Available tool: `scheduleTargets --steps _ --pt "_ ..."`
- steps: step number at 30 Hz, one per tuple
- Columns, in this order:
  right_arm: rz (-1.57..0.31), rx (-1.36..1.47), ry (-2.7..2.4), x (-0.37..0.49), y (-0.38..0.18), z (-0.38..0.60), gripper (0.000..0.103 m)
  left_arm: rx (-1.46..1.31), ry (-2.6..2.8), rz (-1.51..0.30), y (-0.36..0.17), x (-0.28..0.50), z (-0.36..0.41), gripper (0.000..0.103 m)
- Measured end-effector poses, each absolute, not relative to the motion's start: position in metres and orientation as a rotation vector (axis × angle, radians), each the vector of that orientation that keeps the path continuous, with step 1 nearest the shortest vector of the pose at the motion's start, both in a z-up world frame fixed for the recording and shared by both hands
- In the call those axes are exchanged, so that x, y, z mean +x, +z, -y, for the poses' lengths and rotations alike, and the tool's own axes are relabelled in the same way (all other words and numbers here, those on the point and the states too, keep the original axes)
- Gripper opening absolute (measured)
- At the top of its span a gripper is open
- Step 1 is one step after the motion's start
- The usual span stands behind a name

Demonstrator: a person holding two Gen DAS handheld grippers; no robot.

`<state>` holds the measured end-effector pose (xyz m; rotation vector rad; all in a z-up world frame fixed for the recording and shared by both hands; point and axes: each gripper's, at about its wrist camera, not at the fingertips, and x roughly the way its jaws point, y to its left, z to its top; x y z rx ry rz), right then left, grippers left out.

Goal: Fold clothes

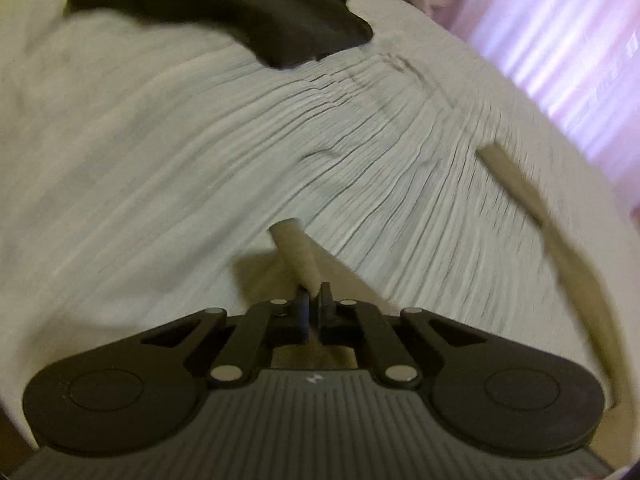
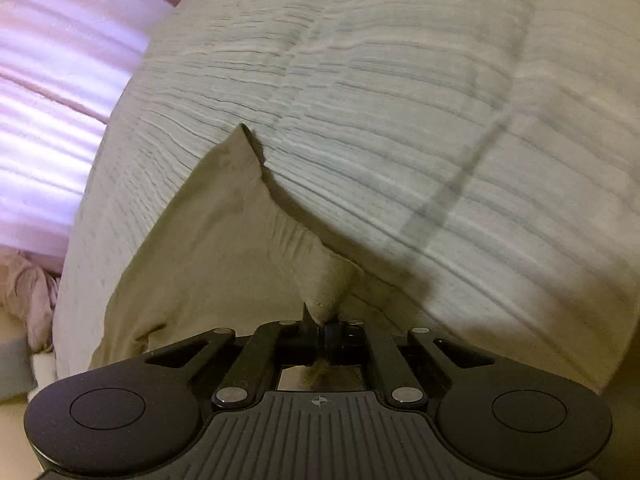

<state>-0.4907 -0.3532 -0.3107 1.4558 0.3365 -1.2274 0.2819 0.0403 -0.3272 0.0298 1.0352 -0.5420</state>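
A beige garment (image 2: 208, 236) lies on a pale ribbed bedspread (image 2: 400, 100). In the right wrist view my right gripper (image 2: 323, 322) is shut on a bunched edge of this garment, which spreads away to the left in a raised triangle. In the left wrist view my left gripper (image 1: 315, 296) is shut on a narrow rolled edge of the beige garment (image 1: 298, 256). Another strip of the same beige cloth (image 1: 532, 204) curves down the right side. Both views are blurred.
A black garment (image 1: 240, 4) lies at the far end of the bedspread (image 1: 200, 140). A pink-lit striped curtain (image 1: 568, 52) runs along the bed's side, seen also as the curtain (image 2: 52, 92) in the right wrist view. A crumpled pinkish cloth (image 2: 28, 292) lies beside the bed.
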Motion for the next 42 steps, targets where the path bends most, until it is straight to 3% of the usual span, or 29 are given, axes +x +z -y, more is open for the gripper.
scheduleTargets --steps 5,9,11,13,19,22,25,28,29,36,38,42 --pt "-0.410 1.497 -1.259 -0.488 -0.349 0.350 0.002 0.128 -0.471 -1.060 -0.366 0.255 -0.047 0.003" --pt "-0.407 1.501 -1.262 -0.486 -0.359 0.345 0.002 0.172 -0.463 -1.025 -0.364 0.253 -0.043 0.009" --pt "-0.442 1.475 -1.257 -0.490 -0.353 0.346 0.027 0.193 -0.443 -1.013 -0.360 0.256 -0.048 0.013" --pt "-0.502 1.432 -1.281 -0.493 -0.345 0.345 0.038 0.200 -0.391 -1.005 -0.353 0.259 -0.056 0.014" --pt "-0.722 1.258 -1.392 -0.483 -0.316 0.341 0.040 0.203 -0.193 -0.970 -0.316 0.246 -0.075 0.014" --pt "-0.831 1.006 -1.435 -0.448 -0.296 0.338 0.040 0.235 -0.331 -0.931 -0.300 0.216 -0.051 0.014" --pt "-0.837 0.883 -1.331 -0.419 -0.292 0.334 0.040 0.255 -0.498 -0.968 -0.308 0.192 -0.019 0.021" --pt "-0.971 0.950 -1.249 -0.408 -0.317 0.338 0.064 0.369 -0.489 -1.139 -0.338 0.180 0.011 0.025" --pt "-1.035 0.970 -1.263 -0.408 -0.326 0.339 0.065 0.406 -0.467 -1.161 -0.341 0.175 0.016 0.024" --pt "-0.984 0.991 -1.204 -0.419 -0.280 0.342 0.067 0.510 -0.493 -1.128 -0.271 0.117 0.040 0.023" --pt "-0.975 0.980 -1.120 -0.414 -0.261 0.344 0.084 0.505 -0.505 -1.126 -0.249 0.098 0.043 0.025" --pt "-1.002 0.936 -0.998 -0.391 -0.237 0.345 0.084 0.506 -0.561 -1.072 -0.203 0.060 0.049 0.031"
